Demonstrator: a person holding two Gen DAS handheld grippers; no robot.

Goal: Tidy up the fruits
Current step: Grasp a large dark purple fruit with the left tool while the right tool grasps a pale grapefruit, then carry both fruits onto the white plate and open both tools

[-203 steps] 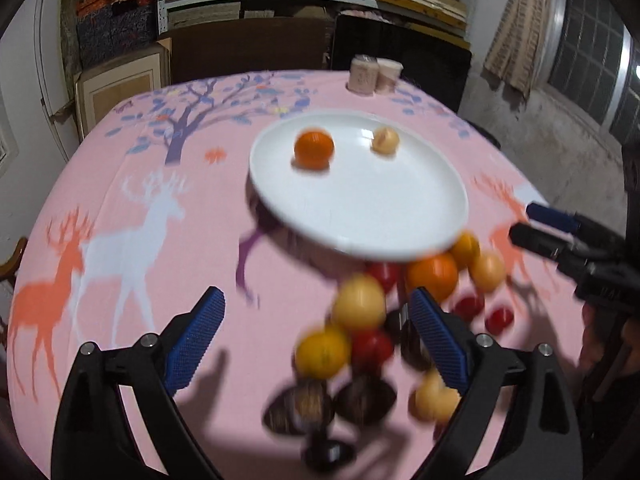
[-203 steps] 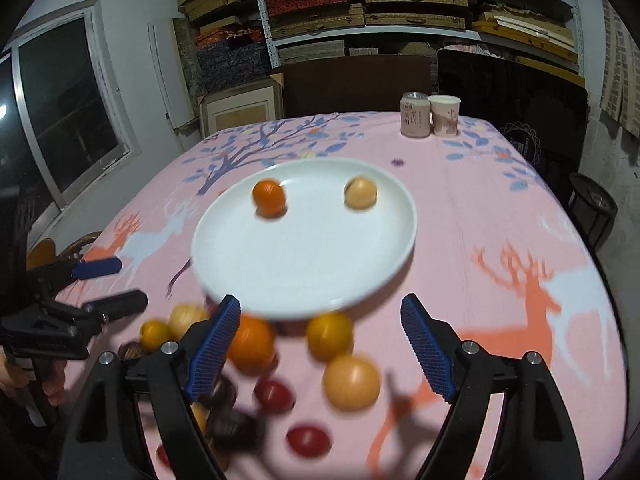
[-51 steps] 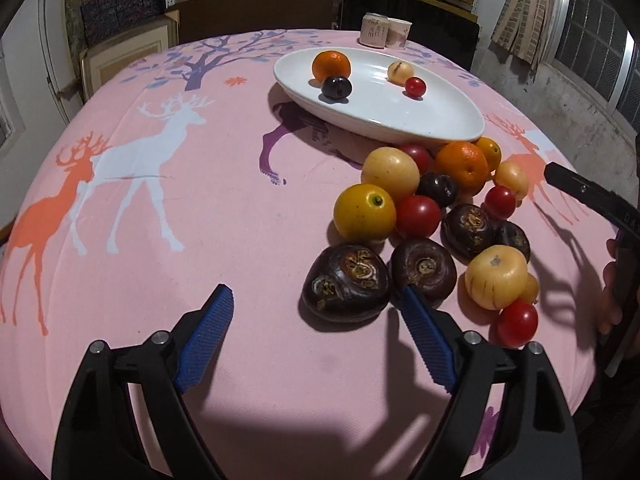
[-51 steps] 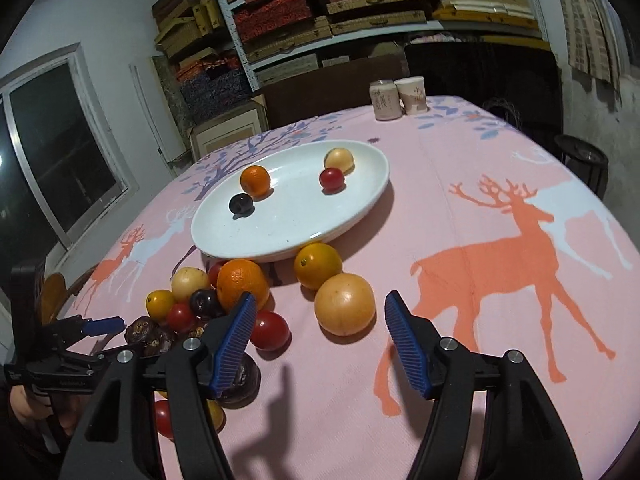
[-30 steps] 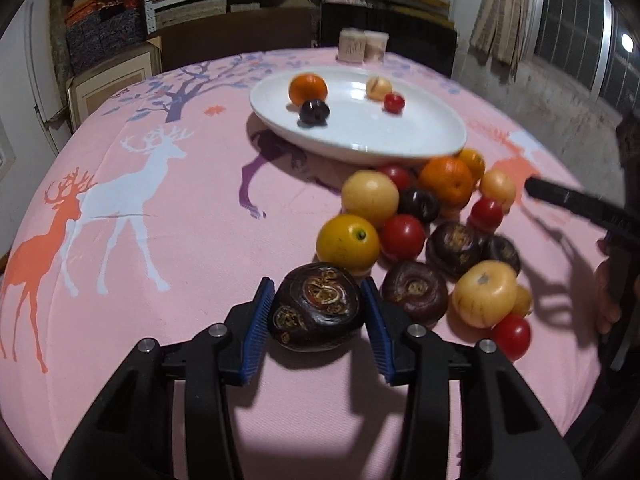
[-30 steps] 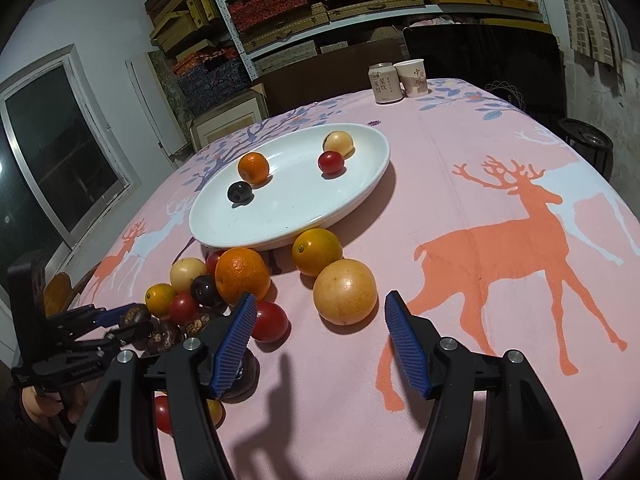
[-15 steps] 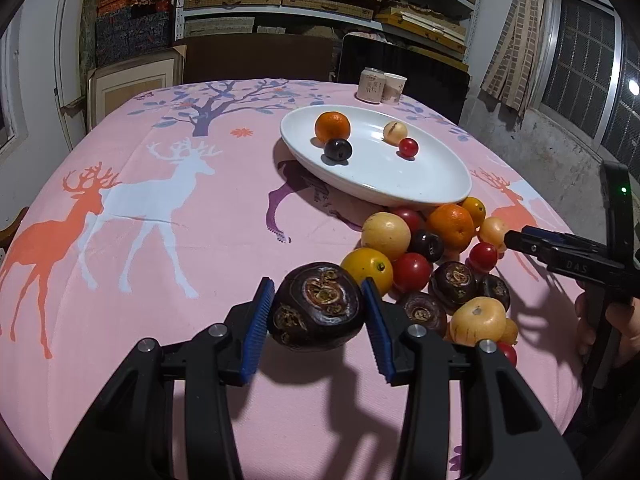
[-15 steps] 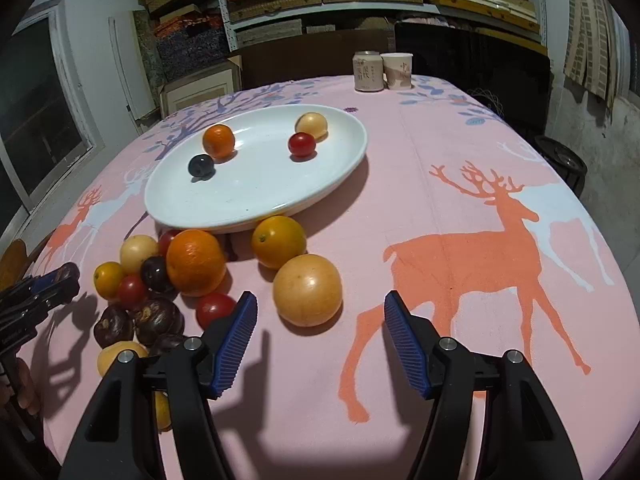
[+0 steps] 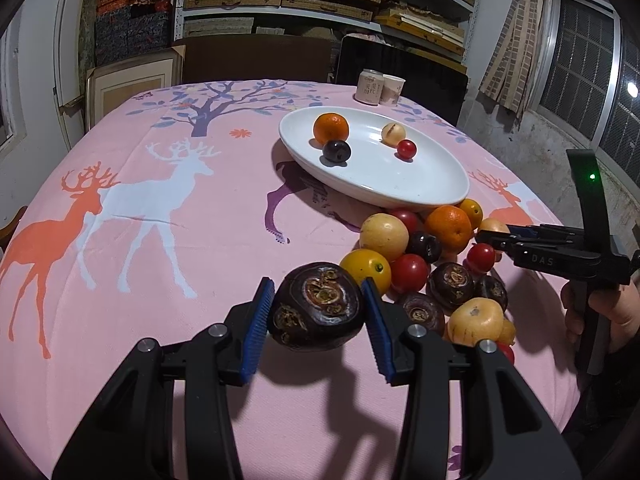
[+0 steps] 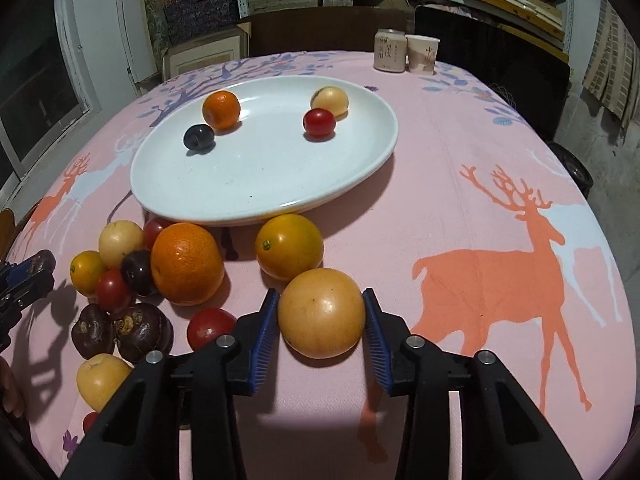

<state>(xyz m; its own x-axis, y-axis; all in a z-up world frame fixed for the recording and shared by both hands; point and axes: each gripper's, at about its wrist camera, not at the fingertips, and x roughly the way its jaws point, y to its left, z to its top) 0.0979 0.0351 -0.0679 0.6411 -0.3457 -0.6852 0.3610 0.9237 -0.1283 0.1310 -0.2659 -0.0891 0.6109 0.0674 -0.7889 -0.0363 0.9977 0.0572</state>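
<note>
Left gripper (image 9: 318, 314) clamped the dark wrinkled fruit (image 9: 316, 312), lifted for carrying; right gripper (image 10: 321, 322) closed against the round yellow-orange fruit (image 10: 321, 313), apparently plate-bound.

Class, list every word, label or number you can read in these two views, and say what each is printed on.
"DAS": on the right claw's black body.
Can: Chinese characters, too small to read.
Paper cup: red characters, the upper one looks like "中"; the rest is unreadable.
No other text is legible.
</note>
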